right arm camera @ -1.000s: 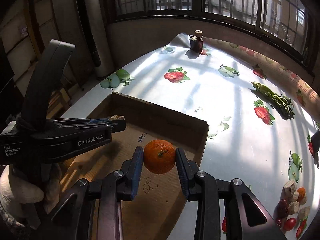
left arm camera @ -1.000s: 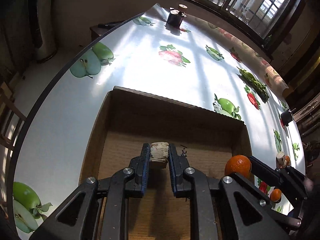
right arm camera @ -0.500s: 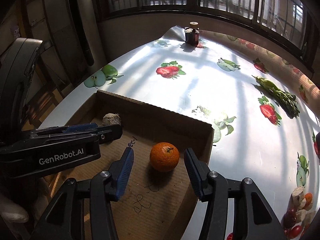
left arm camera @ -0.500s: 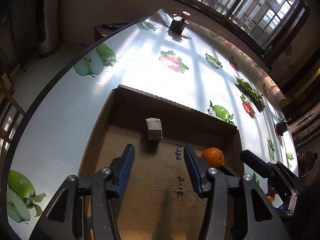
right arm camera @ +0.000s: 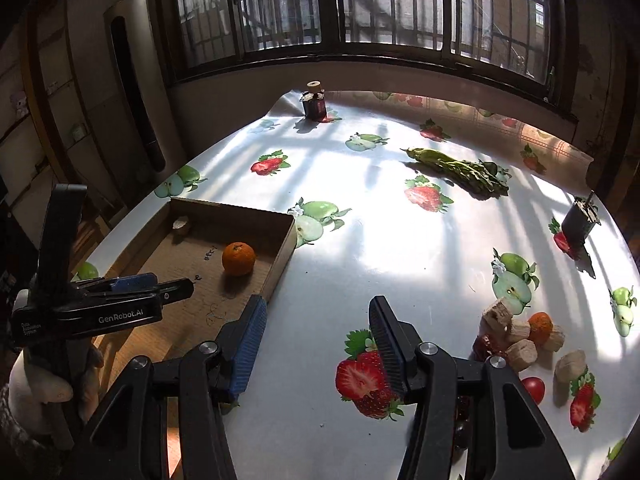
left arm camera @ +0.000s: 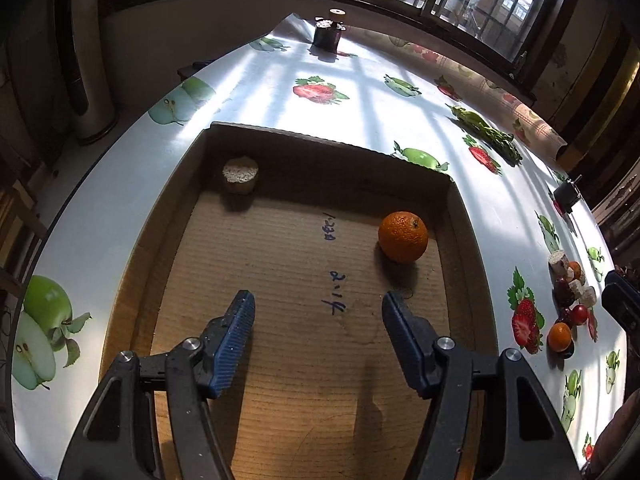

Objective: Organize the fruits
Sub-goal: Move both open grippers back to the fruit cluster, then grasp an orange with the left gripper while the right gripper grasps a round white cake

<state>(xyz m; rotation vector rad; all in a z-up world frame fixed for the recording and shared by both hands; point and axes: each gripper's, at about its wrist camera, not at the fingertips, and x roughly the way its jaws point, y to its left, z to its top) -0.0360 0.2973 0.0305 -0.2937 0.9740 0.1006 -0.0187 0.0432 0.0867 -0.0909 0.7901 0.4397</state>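
— Worktop (right arm camera: pixel 360 248) first: what covers it?
— White cloth printed with apples and strawberries, sunlit from the barred windows.

— And the box?
— Shallow cardboard box (left arm camera: pixel 460 216), open on top, sits at the worktop's left side. Two things lie in it, well apart: an orange (left arm camera: pixel 403 237) near its right wall, and a pale cork-like block (left arm camera: pixel 240 174) in the far left corner. Pen scribbles mark the floor between them.

— Grippers?
— Left gripper (left arm camera: pixel 318 312) hangs over the box floor, its blue-padded jaws spread wide with nothing between them. Right gripper (right arm camera: pixel 318 320) is over the cloth just right of the box, spread equally wide and empty too.

— Anything else?
— Green leafy bundle (right arm camera: pixel 456 170) lies at the far side. By the right edge there is a heap of fruit (right arm camera: pixel 520 340): a small orange, a red tomato, dark red pieces and more cork-like blocks, touching one another. Two small dark holders stand apart, one far back (right arm camera: pixel 315 105), one at the right (right arm camera: pixel 580 222).
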